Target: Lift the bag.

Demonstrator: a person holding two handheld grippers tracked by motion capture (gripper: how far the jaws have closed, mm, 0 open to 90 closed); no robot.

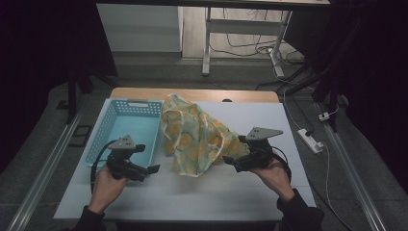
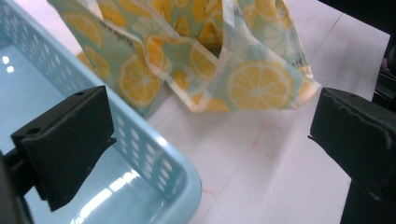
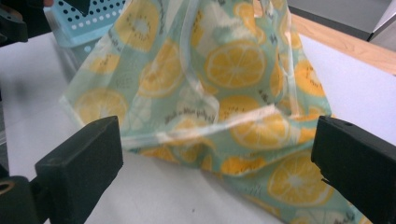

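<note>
The lemon-print cloth [image 1: 195,137] sits bunched up on the white table [image 1: 240,192], heaped against the right wall of the light blue basket [image 1: 126,126] and spilling toward my right side. My left gripper [image 1: 153,169] hangs at the near right corner of the basket with its jaws spread wide and nothing between them (the basket rim runs under one pad, the bare table under the other). My right gripper [image 1: 227,159] points at the cloth's right edge, jaws just as wide, the folded hem lying between them but not pinched.
</note>
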